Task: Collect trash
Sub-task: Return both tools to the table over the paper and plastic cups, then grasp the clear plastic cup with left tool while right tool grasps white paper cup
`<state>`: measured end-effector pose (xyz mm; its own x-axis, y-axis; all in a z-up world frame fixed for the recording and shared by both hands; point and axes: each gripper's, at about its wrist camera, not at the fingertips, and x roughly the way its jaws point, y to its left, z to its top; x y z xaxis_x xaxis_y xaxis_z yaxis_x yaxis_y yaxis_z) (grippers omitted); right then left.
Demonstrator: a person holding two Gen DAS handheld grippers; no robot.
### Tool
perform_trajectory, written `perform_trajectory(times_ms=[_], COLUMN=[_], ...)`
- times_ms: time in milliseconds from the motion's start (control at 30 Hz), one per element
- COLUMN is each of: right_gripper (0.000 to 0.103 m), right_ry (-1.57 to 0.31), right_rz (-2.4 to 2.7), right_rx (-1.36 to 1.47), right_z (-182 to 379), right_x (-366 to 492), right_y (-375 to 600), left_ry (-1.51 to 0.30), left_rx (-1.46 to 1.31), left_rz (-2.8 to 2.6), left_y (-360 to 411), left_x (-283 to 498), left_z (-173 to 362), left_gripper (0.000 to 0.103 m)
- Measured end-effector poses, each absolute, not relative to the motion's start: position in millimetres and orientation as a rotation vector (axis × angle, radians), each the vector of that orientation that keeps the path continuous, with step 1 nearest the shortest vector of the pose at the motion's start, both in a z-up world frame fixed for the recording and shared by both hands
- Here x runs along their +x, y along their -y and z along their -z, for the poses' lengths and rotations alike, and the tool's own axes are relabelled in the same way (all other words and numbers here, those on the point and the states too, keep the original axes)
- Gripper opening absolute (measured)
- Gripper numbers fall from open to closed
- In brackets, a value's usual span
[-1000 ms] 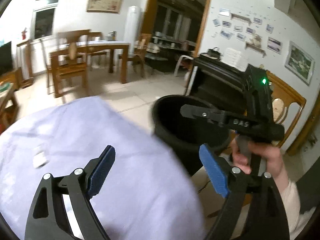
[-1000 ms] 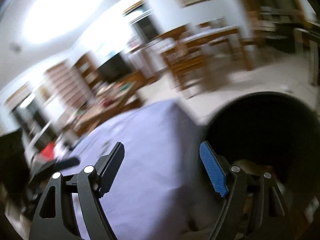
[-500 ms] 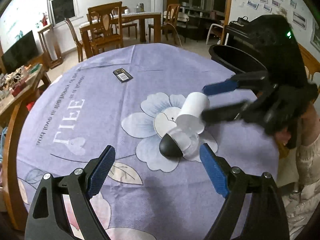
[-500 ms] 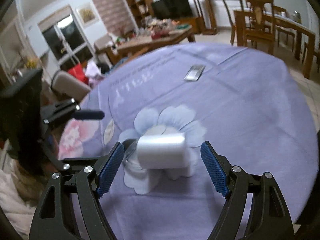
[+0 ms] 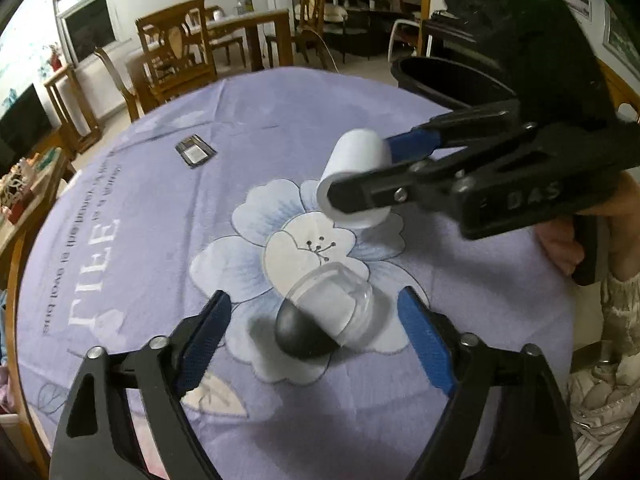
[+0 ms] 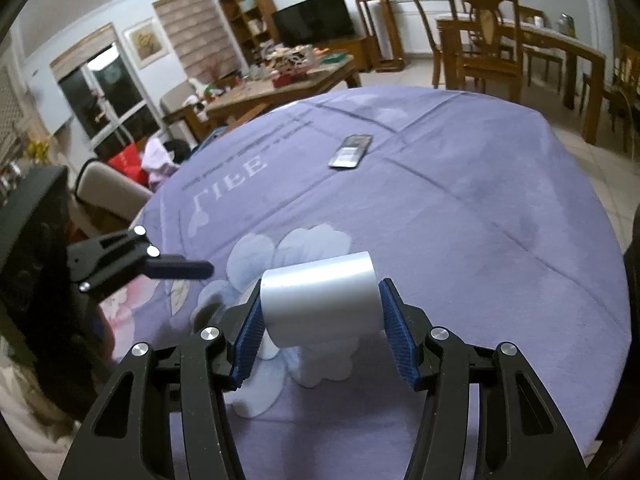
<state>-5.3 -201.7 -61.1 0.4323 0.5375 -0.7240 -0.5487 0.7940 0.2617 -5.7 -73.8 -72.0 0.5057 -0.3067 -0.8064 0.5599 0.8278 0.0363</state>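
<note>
White cup (image 6: 320,300) lies sideways, axis across right hand-held gripper (image 6: 320,330), jaws closing, pads touching its ends.
Clear cup (image 5: 334,304) btwn closing left hand-held gripper (image 5: 316,336) jaws, not yet pinched.

Black grippers, blue ribbed pads (image 5: 424,344), silver screws (image 6: 440,333), "DAS" lettering, cream knit sleeve (image 5: 620,312).

A home's living-dining room: television (image 6: 316,16), wooden dining table (image 6: 556,44), bookshelf (image 6: 248,20), framed pictures.

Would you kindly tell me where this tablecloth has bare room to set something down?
Free: the purple tablecloth right of the flat dark packet, and the near-left stretch by the white lettering. Crowded: the central flower, with the white paper cup and clear-and-black capsule.
</note>
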Motion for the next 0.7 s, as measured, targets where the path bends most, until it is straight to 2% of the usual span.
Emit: perform_trajectory(times_ms=[67, 100, 167, 467, 700], right_gripper=[0.055, 0.055, 0.055, 0.055, 0.055], right_ry=[-0.894, -0.892, -0.888, -0.83, -0.677], right_rz=[-0.673, -0.673, -0.672, -0.644, -0.5], right_rx=[-0.004, 0.005, 0.016, 0.071, 0.213], right_z=[61.2, 60.9, 60.8, 46.9, 13.7], right_x=[-5.4, -5.3, -4.5, -2.7, 1.1], right_y=[207.4, 210.9, 215.4, 242.6, 305.0], left_ry=[-0.909, -0.904, -0.904, -0.879, -0.68], left_rx=[0.31, 0.314, 0.305, 0.244, 0.169], left_rz=[0.532, 0.528, 0.52, 0.549, 0.664], left_y=[74.4, 74.0, 72.5, 73.6, 103.4], left_x=[-2.3, -0.9, 0.1, 4.0, 2.4], left_z=[74.5, 74.1, 72.6, 63.3, 11.0], left_gripper=[0.057, 0.047, 0.04, 0.039, 0.039])
